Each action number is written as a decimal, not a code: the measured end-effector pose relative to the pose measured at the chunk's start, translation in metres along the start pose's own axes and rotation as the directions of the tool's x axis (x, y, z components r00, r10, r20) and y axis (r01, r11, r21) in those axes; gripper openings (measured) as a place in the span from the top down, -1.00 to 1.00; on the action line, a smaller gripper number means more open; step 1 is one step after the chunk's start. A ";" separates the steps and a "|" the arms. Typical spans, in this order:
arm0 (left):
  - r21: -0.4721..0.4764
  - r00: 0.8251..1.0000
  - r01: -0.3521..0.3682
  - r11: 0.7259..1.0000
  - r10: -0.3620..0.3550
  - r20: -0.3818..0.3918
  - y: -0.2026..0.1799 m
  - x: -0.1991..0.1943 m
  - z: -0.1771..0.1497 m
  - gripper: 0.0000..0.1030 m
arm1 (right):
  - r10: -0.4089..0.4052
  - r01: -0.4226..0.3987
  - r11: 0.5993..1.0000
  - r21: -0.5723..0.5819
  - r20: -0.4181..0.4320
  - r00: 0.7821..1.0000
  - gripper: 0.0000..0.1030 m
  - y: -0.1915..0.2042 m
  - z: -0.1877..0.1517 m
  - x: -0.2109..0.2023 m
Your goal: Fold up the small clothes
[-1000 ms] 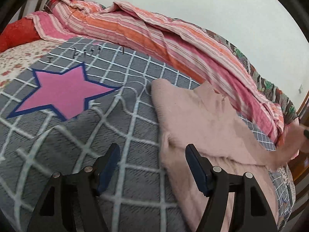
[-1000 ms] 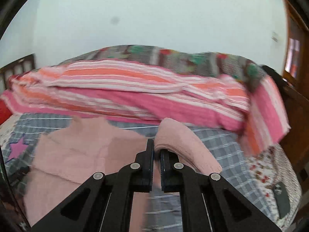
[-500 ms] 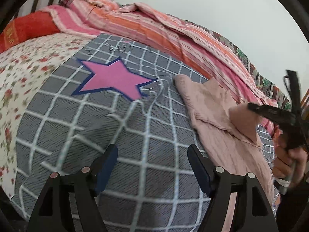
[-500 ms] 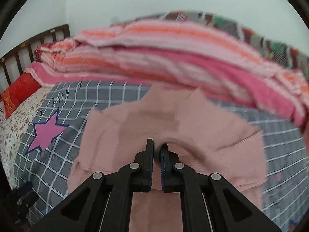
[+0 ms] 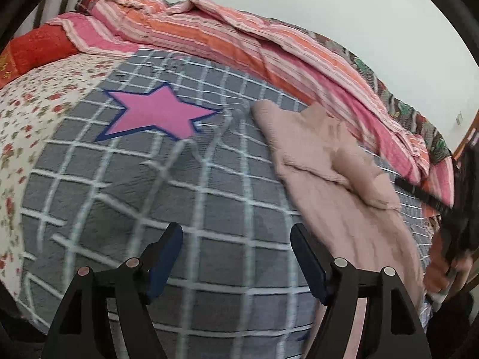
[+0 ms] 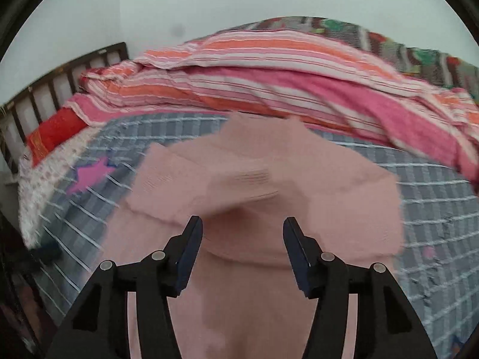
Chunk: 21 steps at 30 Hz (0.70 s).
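Observation:
A small pale pink knit garment (image 5: pixel 326 173) lies on the grey checked blanket (image 5: pixel 179 197), with a sleeve (image 5: pixel 368 179) folded in over its body. In the right wrist view the garment (image 6: pixel 269 197) fills the middle. My left gripper (image 5: pixel 236 251) is open and empty, above the blanket to the left of the garment. My right gripper (image 6: pixel 242 239) is open and empty, just above the garment's lower part. It also shows in the left wrist view as a dark shape (image 5: pixel 449 209) at the right edge.
A pink star patch (image 5: pixel 155 113) marks the blanket. A striped pink and orange quilt (image 5: pixel 269 45) is heaped along the far side by the wall. A red pillow (image 5: pixel 33 48) and floral sheet (image 5: pixel 36 104) lie left. A wooden headboard (image 6: pixel 60 71) stands behind.
My right gripper carried the sleeve across the garment, then opened and let it go. My left gripper drew back to the left, away from the garment.

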<state>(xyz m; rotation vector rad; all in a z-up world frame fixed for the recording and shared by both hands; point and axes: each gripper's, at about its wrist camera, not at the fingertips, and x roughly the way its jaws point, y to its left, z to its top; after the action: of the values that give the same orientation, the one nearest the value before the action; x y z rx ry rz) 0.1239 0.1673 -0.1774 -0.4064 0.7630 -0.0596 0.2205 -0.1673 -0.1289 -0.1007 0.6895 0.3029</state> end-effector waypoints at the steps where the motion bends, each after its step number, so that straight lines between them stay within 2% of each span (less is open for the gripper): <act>1: 0.007 1.000 0.012 1.000 -0.012 -0.001 -0.008 0.002 0.001 -0.41 | -0.028 0.028 1.000 0.001 0.002 1.000 -0.07 -0.012 -0.008 -0.003; 5: 0.074 0.998 0.064 0.995 -0.062 -0.020 -0.055 0.016 0.003 -0.43 | -0.082 0.083 0.995 0.054 -0.013 0.997 -0.07 -0.059 -0.037 -0.009; 10: 0.200 0.996 0.082 0.976 -0.071 -0.057 -0.124 0.040 0.004 -0.47 | -0.150 0.153 0.981 0.120 -0.028 0.988 -0.07 -0.113 -0.069 -0.011; 17: 0.249 0.999 0.009 0.968 0.004 -0.054 -0.180 0.078 0.015 -0.47 | -0.080 0.075 0.968 0.238 0.014 0.997 -0.07 -0.140 -0.092 -0.005; 21: 0.318 0.997 -0.056 0.946 0.071 -0.035 -0.195 0.106 0.022 -0.47 | -0.082 0.055 0.972 0.227 0.111 0.990 -0.07 -0.135 -0.095 -0.020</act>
<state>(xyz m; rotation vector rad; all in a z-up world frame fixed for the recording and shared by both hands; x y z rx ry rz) 0.2333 -0.0261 -0.1591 -0.0735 0.7960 -0.1302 0.1894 -0.3187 -0.1900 0.1080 0.5954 0.1617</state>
